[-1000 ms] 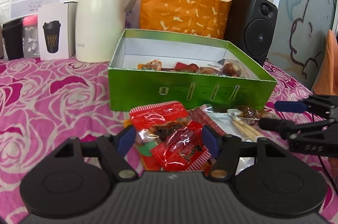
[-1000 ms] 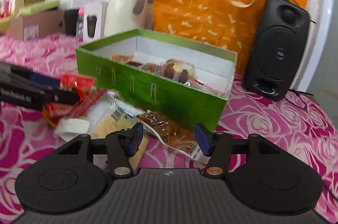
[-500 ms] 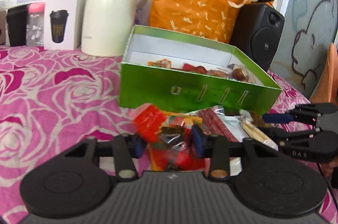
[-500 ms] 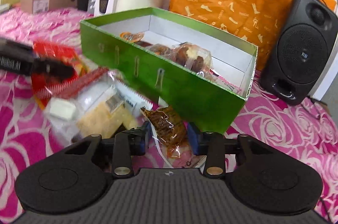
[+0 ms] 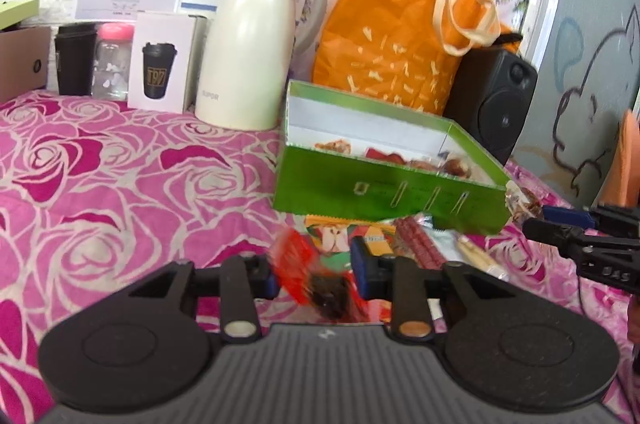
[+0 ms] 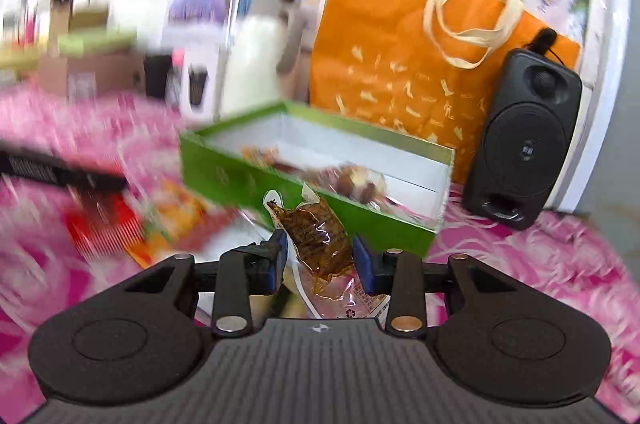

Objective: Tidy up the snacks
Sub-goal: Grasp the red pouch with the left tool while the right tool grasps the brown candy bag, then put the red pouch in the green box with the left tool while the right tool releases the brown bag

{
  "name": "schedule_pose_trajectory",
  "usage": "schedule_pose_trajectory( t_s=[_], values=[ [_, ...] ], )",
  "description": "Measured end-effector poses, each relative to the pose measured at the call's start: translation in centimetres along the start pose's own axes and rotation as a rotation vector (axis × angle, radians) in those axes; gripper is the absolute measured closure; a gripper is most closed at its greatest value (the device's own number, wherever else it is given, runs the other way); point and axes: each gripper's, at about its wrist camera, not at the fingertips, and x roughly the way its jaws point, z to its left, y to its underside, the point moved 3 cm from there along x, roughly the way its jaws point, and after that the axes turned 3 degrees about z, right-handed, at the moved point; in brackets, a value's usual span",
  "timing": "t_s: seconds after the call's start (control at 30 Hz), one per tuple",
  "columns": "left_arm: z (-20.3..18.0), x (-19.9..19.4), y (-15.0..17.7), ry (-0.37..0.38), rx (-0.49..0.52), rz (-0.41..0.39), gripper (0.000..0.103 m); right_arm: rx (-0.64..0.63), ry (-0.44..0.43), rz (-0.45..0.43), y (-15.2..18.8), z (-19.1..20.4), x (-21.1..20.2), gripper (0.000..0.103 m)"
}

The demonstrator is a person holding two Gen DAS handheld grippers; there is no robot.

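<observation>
A green box (image 5: 384, 190) with a white inside holds several snacks; it also shows in the right wrist view (image 6: 248, 176). My left gripper (image 5: 316, 274) is shut on a red snack packet (image 5: 298, 270) and holds it above the cloth, in front of the box. More loose packets (image 5: 404, 238) lie by the box's front wall. My right gripper (image 6: 320, 260) is shut on a clear packet of brown snack (image 6: 316, 238), lifted in front of the box. In the left wrist view the right gripper (image 5: 568, 224) shows at the far right.
A cream thermos jug (image 5: 252, 44), a white cup carton (image 5: 162, 62), an orange tote bag (image 5: 396, 24) and a black speaker (image 5: 494, 104) stand behind the box. The table wears a pink rose cloth (image 5: 100, 184). A cardboard box (image 5: 22, 60) sits far left.
Both grippers closed on packets and lifted them off the pile. The left rose with the red packet; the right rose with the brown snack packet, and its view is blurred by motion.
</observation>
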Motion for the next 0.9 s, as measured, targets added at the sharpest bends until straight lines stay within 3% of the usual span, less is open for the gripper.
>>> schedule_pose_trajectory(
  t_s=[0.13, 0.23, 0.3, 0.33, 0.5, 0.6, 0.7, 0.8, 0.9],
  values=[
    [0.2, 0.1, 0.5, 0.003, -0.017, 0.026, 0.085, 0.225, -0.130, -0.021, -0.1, 0.6, -1.2, 0.040],
    [0.5, 0.2, 1.5, 0.031, -0.056, 0.093, 0.085, 0.301, -0.182, -0.008, 0.6, 1.8, -1.6, 0.040],
    [0.6, 0.0, 2.1, 0.024, -0.049, 0.153, 0.069, 0.296, -0.176, 0.000, 1.0, 2.6, -1.9, 0.039],
    [0.7, -0.2, 2.5, 0.015, -0.049, 0.167, 0.044, 0.295, -0.169, 0.004, 1.2, 2.9, -2.1, 0.039],
    [-1.0, -1.5, 3.1, 0.072, 0.088, 0.153, 0.036, 0.361, -0.159, 0.009, 2.2, 2.6, -2.9, 0.039],
    [-2.3, -2.1, 3.2, 0.148, 0.134, 0.150, 0.035, 0.395, -0.146, 0.011, 2.8, 2.2, -3.2, 0.039],
    [-4.4, -2.2, 3.7, 0.202, 0.294, 0.151, 0.034, 0.425, -0.143, 0.017, 3.4, 1.7, -3.5, 0.039],
    [-5.3, -0.6, 4.2, 0.155, 0.386, 0.233, 0.033, 0.461, -0.144, 0.022, 3.9, 1.3, -3.7, 0.038],
    [-5.6, 0.0, 4.0, 0.113, 0.391, 0.232, 0.025, 0.486, -0.146, 0.018, 4.4, 1.0, -3.9, 0.038]
  ],
)
